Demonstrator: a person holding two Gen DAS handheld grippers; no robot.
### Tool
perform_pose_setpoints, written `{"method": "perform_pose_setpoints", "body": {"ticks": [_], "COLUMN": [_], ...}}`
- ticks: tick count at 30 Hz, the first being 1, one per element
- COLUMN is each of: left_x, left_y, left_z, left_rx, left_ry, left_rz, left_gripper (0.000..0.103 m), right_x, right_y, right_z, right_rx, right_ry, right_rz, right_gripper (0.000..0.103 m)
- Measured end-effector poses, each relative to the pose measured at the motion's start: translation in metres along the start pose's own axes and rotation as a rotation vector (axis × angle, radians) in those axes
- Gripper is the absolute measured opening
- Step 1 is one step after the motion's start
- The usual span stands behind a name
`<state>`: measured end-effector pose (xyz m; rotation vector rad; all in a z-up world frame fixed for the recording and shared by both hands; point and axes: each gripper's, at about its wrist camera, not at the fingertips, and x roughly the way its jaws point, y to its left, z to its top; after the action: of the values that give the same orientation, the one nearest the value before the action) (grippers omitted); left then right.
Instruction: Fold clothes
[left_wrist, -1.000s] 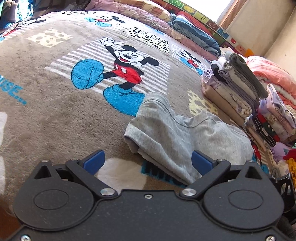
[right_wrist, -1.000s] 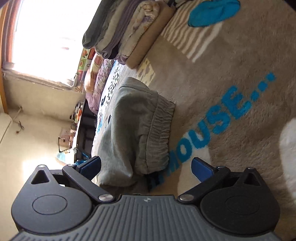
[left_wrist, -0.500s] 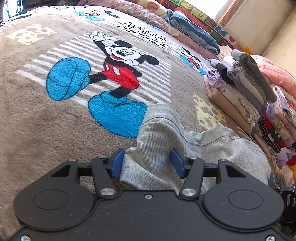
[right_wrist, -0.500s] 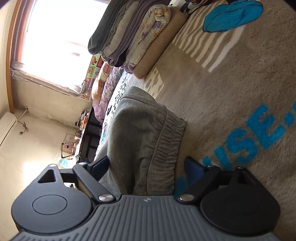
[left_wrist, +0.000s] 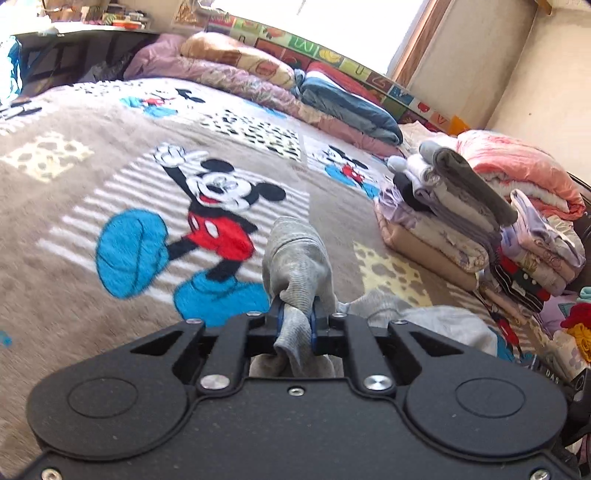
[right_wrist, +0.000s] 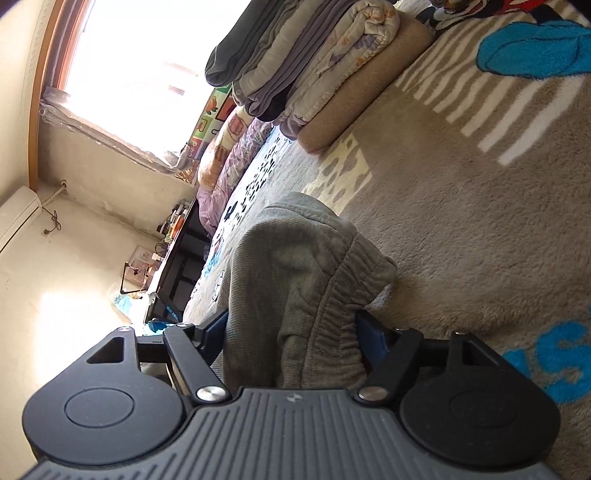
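Left wrist view shows your left hand-held gripper (left_wrist: 295, 321) closing, its pads already pinching a bunched corner of the grey knit garment (left_wrist: 299, 258) above the brown cartoon-mouse fleece blanket (left_wrist: 74, 258) on the bed. Your right hand-held gripper (right_wrist: 291, 332) is closing too, its jaws astride the garment's gathered elastic waistband (right_wrist: 332, 314), though you cannot tell whether the pads press it yet. You look to be at the pick-up step; next, finish the right grip and lift both ends evenly to spread the cloth. Open blanket lies toward the bed's far edge; the stack of folded clothes (left_wrist: 443, 206) crowds the right-hand edge.
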<state>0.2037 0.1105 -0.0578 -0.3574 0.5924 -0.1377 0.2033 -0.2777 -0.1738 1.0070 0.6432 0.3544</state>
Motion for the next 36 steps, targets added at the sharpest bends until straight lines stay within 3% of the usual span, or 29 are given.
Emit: {"method": "perform_pose_setpoints", "body": {"ticks": [5, 15, 24, 32, 36], "left_x": [-0.018, -0.022, -0.015, -0.015, -0.018], "left_y": [0.03, 0.096, 0.134, 0.16, 0.162], "left_z": [0.025, 0.038, 0.031, 0.012, 0.005], "left_rx": [0.019, -0.01, -0.037, -0.094, -0.102], "left_ry": [-0.044, -0.056, -0.051, -0.023, -0.007], "left_rz": [0.073, 0.227, 0.342, 0.408, 0.399], "left_gripper": [0.01, 0.01, 0.01, 0.011, 0.02], "right_x": [-0.008, -0.012, 0.01, 0.024, 0.036], "right_y": [0.002, 0.013, 0.032, 0.044, 0.046], "right_z": [-0.011, -0.026, -0.032, -0.048, -0.049], "right_rx": [-0.008, -0.077, -0.226, -0.222, -0.177], "right_ry": [-0.014, -0.021, 0.059, 0.112, 0.09], "right_rz": [-0.018, -0.059, -0.109, -0.067, -0.065], "right_gripper": [0.078, 0.085, 0.092, 0.093, 0.093]}}
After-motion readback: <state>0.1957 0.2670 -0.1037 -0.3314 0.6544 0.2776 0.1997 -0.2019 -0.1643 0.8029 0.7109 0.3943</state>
